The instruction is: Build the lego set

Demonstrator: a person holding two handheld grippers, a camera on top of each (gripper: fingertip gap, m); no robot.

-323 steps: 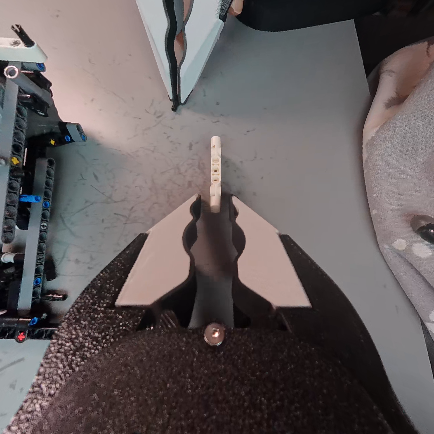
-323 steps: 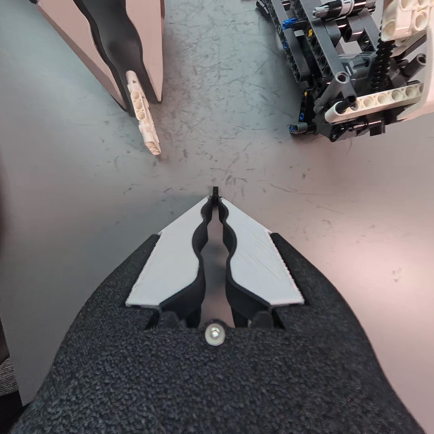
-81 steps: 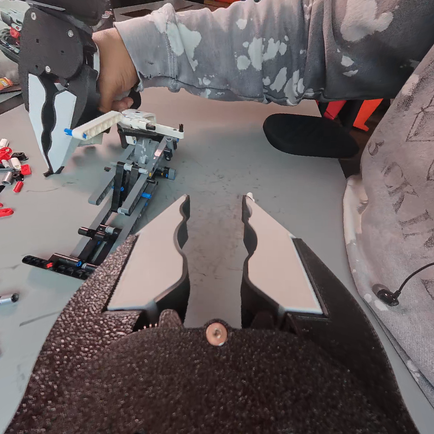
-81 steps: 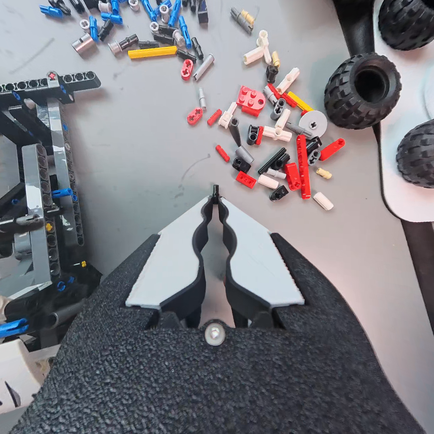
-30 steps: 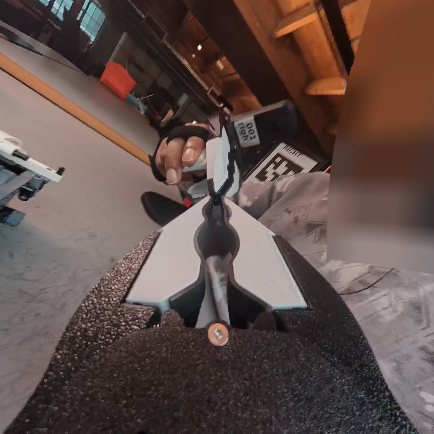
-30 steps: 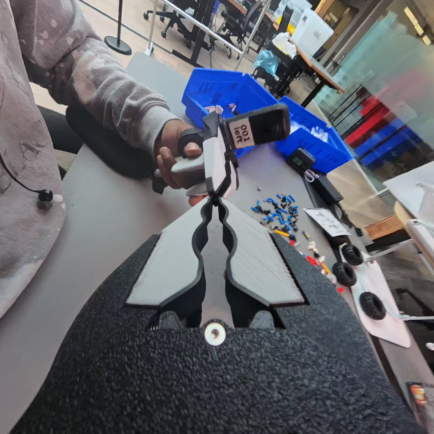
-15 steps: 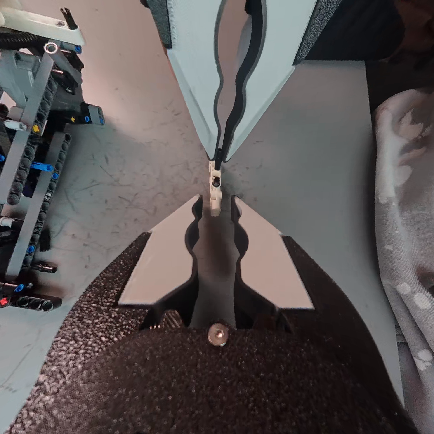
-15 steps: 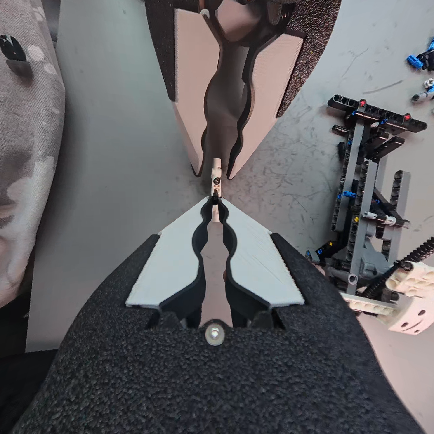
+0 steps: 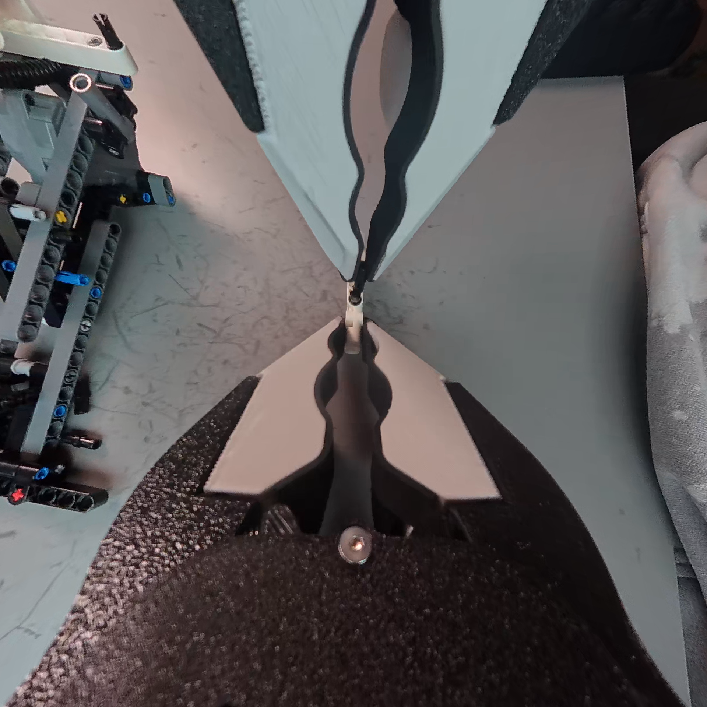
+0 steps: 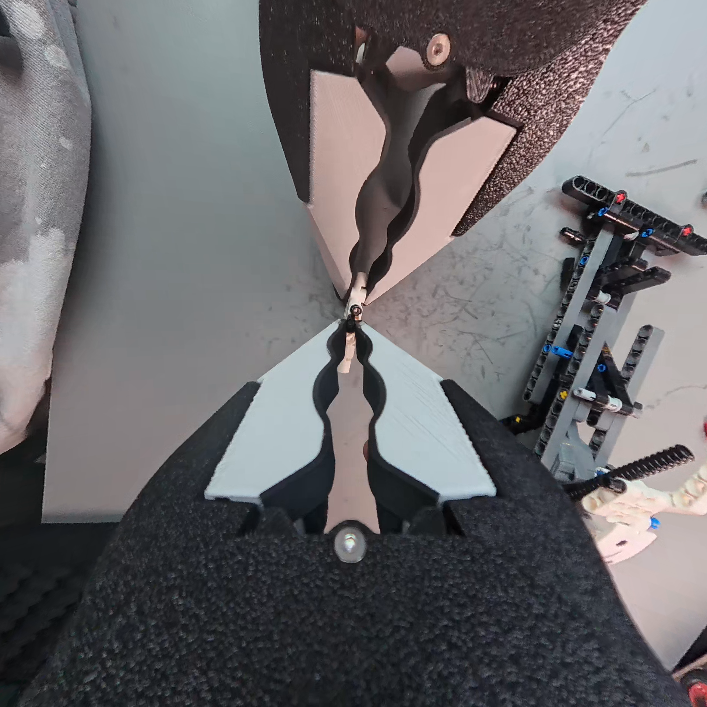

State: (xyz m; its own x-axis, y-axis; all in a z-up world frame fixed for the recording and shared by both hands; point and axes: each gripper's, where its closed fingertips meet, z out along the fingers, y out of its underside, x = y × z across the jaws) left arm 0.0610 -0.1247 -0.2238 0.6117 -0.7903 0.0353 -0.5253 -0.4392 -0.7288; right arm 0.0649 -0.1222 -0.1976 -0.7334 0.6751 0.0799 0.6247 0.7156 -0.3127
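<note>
White beam [image 9: 352, 320] pinched by left gripper [image 9: 352, 329] | right gripper [image 10: 349, 326] fingers clamp black pin [image 10: 350, 325] against beam

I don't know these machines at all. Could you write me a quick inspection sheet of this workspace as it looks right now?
Surface: grey table, scuffed and scratched.
Job's things: small white beam held over the table; a black pin sits at one of its holes. Half-built grey and black model lies to one side.
Clutter: a red scrap at the right wrist view's edge, too small to identify.
Grippers: left claw shut on the white beam; right claw shut on the black pin, tip to tip with the left.
Cables: nothing seen.
Surroundings: a person's grey mottled clothing at the table edge.
</note>
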